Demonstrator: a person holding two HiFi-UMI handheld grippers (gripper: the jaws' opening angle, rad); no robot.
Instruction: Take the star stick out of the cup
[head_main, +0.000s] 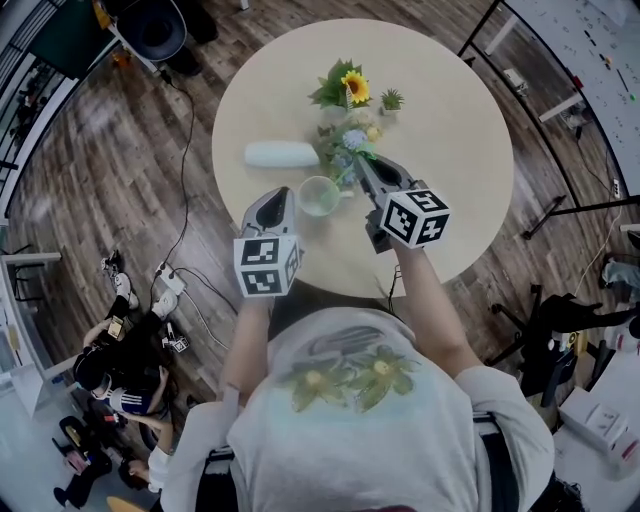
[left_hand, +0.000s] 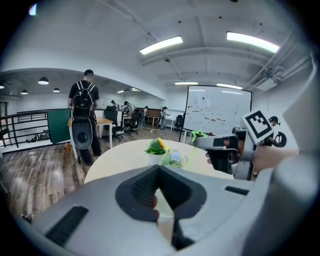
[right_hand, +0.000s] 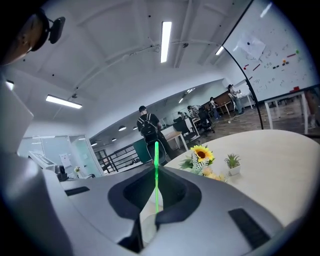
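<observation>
While forearms (head_main: 425, 290) reach forward, right hand-held gripper (head_main: 361, 162) pinches the star stick (right_hand: 156, 172); left hand-held gripper (head_main: 285, 194) sits closed beside cup (head_main: 306, 204).

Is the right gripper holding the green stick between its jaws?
Yes: the right gripper view shows the right gripper with its jaws closed on the thin green stick.

On the round table (head_main: 455, 110), a pale cup (head_main: 318, 196) stands between the left gripper (head_main: 277, 196) and the right gripper (head_main: 363, 166); flowers (head_main: 347, 88) stand just behind it.
</observation>
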